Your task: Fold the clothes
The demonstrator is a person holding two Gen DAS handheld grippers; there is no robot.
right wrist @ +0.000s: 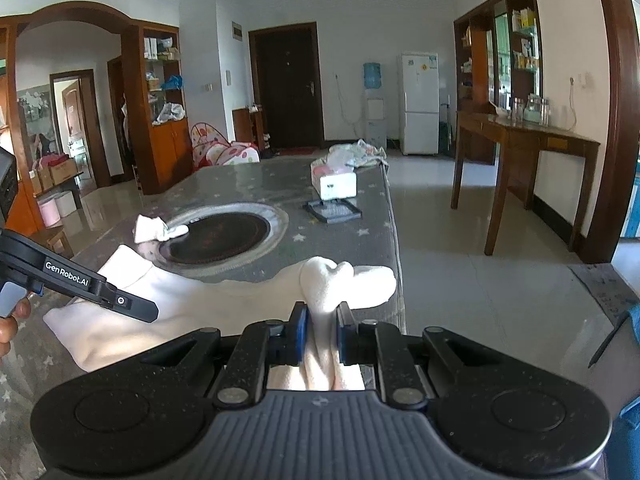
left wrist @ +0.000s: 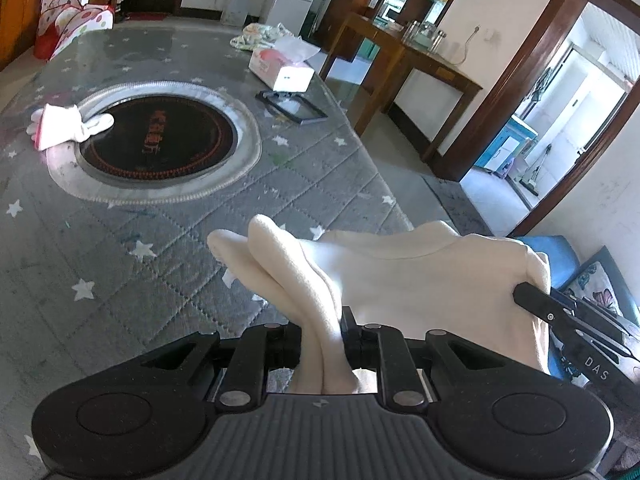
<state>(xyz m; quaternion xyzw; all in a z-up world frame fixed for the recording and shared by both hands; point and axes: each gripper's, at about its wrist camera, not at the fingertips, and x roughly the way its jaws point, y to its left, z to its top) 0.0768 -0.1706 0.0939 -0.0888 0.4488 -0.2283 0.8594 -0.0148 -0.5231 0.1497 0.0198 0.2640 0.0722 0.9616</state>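
Note:
A cream garment (left wrist: 420, 280) is stretched between my two grippers above the near edge of the grey star-patterned table (left wrist: 160, 240). My left gripper (left wrist: 322, 336) is shut on one bunched end of it. My right gripper (right wrist: 322, 332) is shut on the other bunched end of the garment (right wrist: 192, 304). The right gripper's arm (left wrist: 568, 316) shows at the right of the left wrist view. The left gripper's arm (right wrist: 80, 284) shows at the left of the right wrist view.
A round black cooktop (left wrist: 160, 140) is set into the table. A small folded white and pink cloth (left wrist: 64, 126) lies at its left rim. A tissue box (left wrist: 280, 70), a black frame (left wrist: 292, 106) and a crumpled cloth (left wrist: 260, 36) lie farther back. A wooden side table (right wrist: 528, 148) stands to the right.

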